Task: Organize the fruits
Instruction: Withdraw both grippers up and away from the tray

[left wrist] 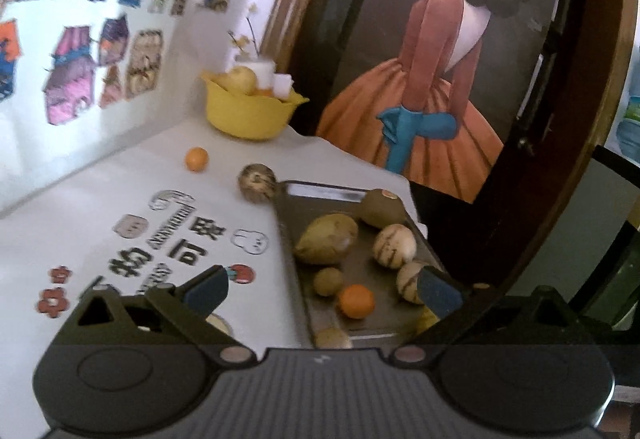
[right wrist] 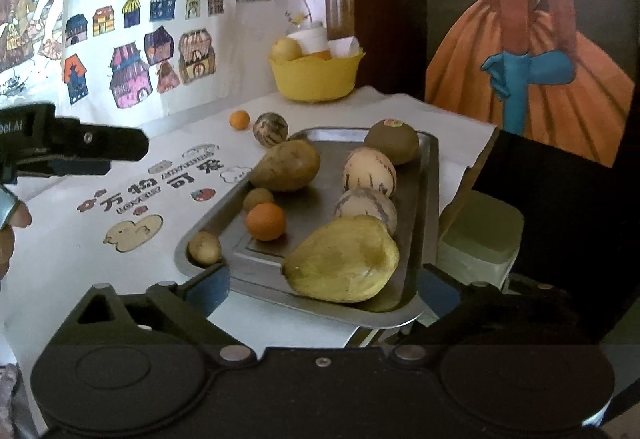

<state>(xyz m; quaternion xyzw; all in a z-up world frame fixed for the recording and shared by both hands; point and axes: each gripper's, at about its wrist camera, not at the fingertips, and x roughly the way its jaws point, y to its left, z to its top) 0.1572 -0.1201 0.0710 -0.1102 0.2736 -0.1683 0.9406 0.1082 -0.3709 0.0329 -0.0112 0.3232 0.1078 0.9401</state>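
On the left of the white worktop (right wrist: 120, 279), printed with cartoon shapes and lettering, the left gripper (left wrist: 322, 289) hovers with its jaws apart and nothing between them, lined up over the near end of the metal tray (left wrist: 290, 239). Farther back, a small orange (right wrist: 239, 119) and a striped round fruit (right wrist: 270, 129) lie loose on the cloth, well apart from the yellow bowl (right wrist: 316, 79) near the wall, which already holds a pale fruit and something orange. They look like the pieces not yet sorted, though whether the bowl or the tray is their place cannot be told.

Most of the fruit sits gathered in the tray: a brown pear-shaped fruit (right wrist: 286, 165), a small round brown one (right wrist: 258, 199), an orange (right wrist: 265, 221), two striped melons (right wrist: 370, 173), a dark round fruit with a sticker (right wrist: 392, 141), and a large yellow mango (right wrist: 342, 259) nearest the right gripper (right wrist: 322, 289). Its jaws are also apart and empty, straddling the tray's front edge.

Only the right view shows the mango whole, a small fruit (right wrist: 204, 247) in the tray's near corner, and a pale box (right wrist: 480, 239) beside the tray. The left view shows the tray's far end and more of the poster behind.
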